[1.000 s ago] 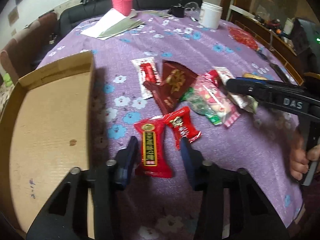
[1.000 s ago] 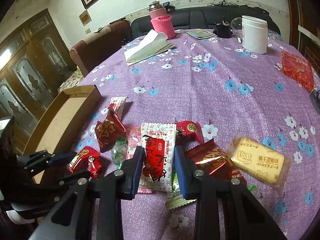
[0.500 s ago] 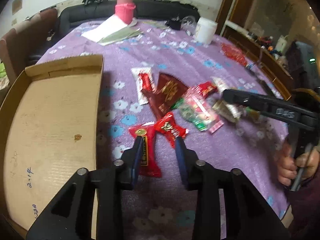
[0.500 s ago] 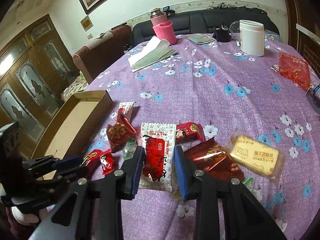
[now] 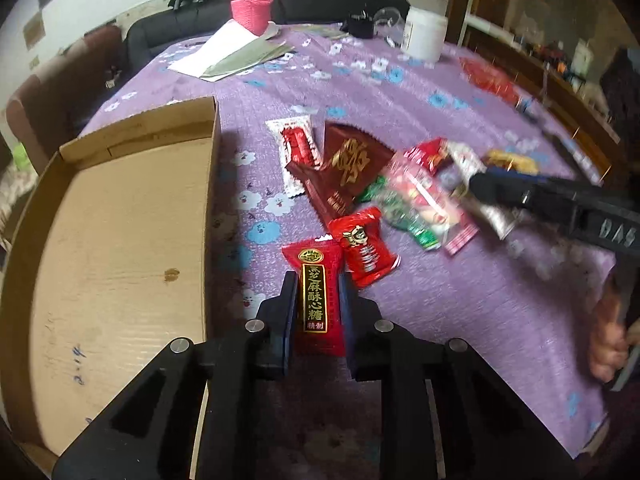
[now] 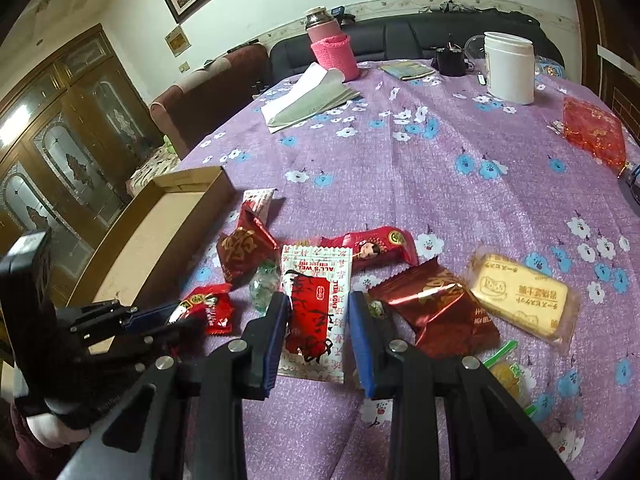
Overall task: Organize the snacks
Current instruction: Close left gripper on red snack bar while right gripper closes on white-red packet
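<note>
Your left gripper point(image 5: 319, 300) is pinching the red sesame candy packet point(image 5: 316, 296) near the counter's front edge, just beside the cardboard box point(image 5: 120, 240), whose floor is bare. Your right gripper point(image 6: 319, 320) has its jaws partly spread either side of the white-and-red packet point(image 6: 316, 300); whether the pads press it, you cannot tell. Nothing is boxed yet: the small red packet point(image 5: 366, 252), dark red pouch point(image 5: 348, 172), yellow biscuit pack point(image 6: 520, 296) and others lie on the purple cloth point(image 6: 400, 168).
</note>
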Tool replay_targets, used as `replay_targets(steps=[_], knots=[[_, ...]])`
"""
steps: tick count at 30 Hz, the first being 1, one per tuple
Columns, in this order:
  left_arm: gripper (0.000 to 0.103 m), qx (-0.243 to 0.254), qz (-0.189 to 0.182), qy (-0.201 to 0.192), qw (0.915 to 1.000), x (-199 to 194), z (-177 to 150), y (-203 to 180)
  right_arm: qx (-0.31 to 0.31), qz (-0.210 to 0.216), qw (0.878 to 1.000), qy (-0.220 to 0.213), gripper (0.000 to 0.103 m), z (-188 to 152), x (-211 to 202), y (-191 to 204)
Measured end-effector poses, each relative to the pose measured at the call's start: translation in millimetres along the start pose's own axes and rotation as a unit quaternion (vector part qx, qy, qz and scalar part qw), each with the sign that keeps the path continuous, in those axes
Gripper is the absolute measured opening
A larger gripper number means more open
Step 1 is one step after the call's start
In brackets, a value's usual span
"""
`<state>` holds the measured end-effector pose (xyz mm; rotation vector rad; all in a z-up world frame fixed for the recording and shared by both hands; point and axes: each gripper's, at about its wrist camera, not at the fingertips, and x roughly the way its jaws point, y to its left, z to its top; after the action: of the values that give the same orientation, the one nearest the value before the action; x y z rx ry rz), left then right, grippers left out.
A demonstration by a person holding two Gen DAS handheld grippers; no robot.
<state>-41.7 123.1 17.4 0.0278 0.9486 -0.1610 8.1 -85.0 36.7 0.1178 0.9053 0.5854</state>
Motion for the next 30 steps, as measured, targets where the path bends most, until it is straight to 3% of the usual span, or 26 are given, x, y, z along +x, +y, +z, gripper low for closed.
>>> replay_targets(steps=[7,15,18,22,26,27,28,30], knots=[[0.016,-0.05,-0.04,-0.029,0.9976,-27,-6,15,-0.007,0.006,1.0,-0.007,0.032,1,-9,8],[0.016,-0.109,-0.09,-0.068,0.9876,-64,-20,48,-0.03,0.032,0.999,-0.008,0.032,1,-16,39],[0.016,-0.08,-0.092,-0.052,0.9912,-60,-21,37,-0.036,0.041,0.999,-0.002,0.032,0,-13,52],[0.027,-0.017,-0.076,-0.02,0.9968,-40,-16,4,-0.033,0.044,0.998,0.005,0.032,-4,-10,56],[0.032,0.0,-0.033,-0.01,0.9994,-23,-5,-4,-0.029,0.038,0.999,0.003,0.032,-10,-16,51],[0.034,0.005,-0.021,-0.007,0.9998,-18,-2,-5,-0.027,0.037,0.999,0.003,0.032,-11,-18,49],[0.045,0.007,-0.017,0.002,0.9998,-13,0,-6,-0.026,0.037,0.999,0.002,0.032,-12,-20,47],[0.049,0.028,-0.006,0.013,0.9995,-4,-1,-13,-0.022,0.038,0.999,0.003,0.032,-12,-19,43]])
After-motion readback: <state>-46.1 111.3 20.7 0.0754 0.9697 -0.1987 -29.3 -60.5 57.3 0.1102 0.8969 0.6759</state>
